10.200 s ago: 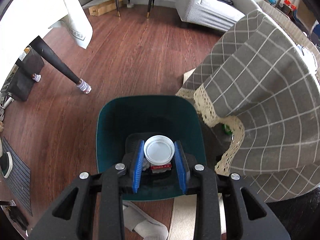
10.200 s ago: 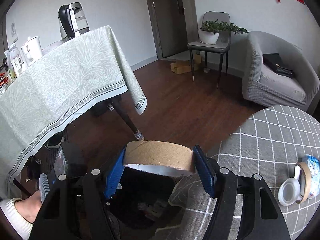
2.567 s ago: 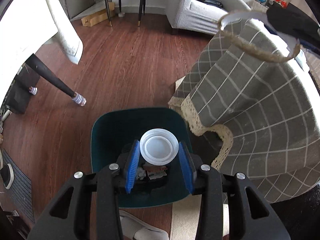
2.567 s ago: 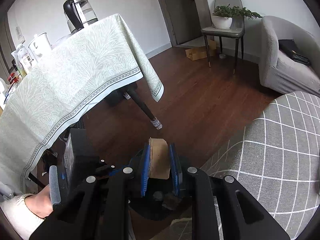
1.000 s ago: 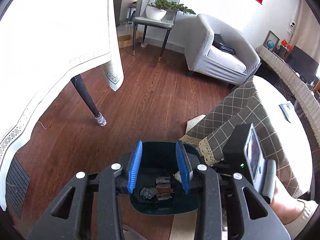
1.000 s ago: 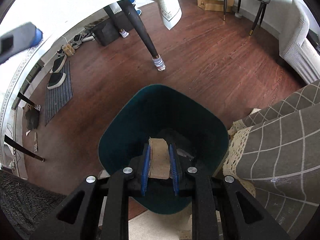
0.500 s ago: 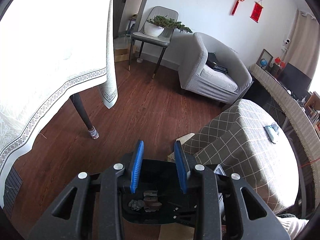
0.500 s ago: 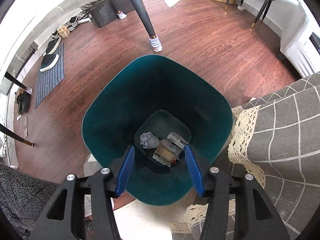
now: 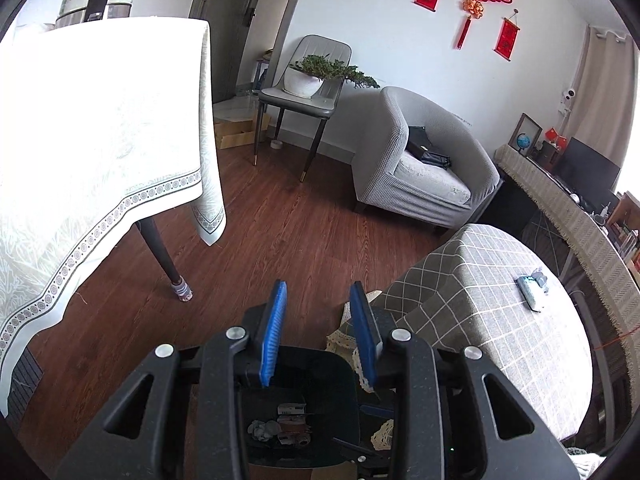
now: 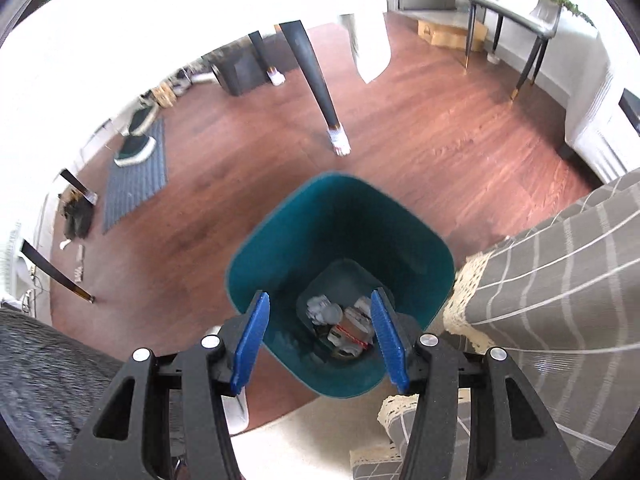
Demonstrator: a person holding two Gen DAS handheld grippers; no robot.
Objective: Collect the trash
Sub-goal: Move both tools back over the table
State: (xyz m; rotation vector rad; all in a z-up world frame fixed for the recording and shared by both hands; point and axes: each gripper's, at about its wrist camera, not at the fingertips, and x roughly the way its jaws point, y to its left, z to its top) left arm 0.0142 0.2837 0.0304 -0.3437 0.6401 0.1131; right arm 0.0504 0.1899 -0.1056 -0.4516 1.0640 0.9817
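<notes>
Teal plastic bin (image 10: 280, 256), open-topped, standing on the brown wood floor (image 10: 420, 128) just beside the checked grey tablecloth (image 10: 560, 264) with its lace hem.

Contents: trash (image 10: 340, 320) lying in the bottom of the bin, namely crumpled grey scraps, a cardboard piece and small printed wrappers; the same heap shows in the left wrist view (image 9: 280, 424).

Right gripper (image 10: 320, 332): above the bin, pointing down into it, blue pads (image 10: 252, 336) apart, nothing between them.

Left gripper (image 9: 318, 332): higher, aimed across the room, blue pads (image 9: 274, 332) apart with a narrower gap, holding nothing.

Further items: pale tablecloth (image 9: 100, 160), grey armchair (image 9: 420, 168), potted plant (image 9: 312, 76) on a chair, and a small bluish item (image 9: 530, 290) on the checked cloth.
</notes>
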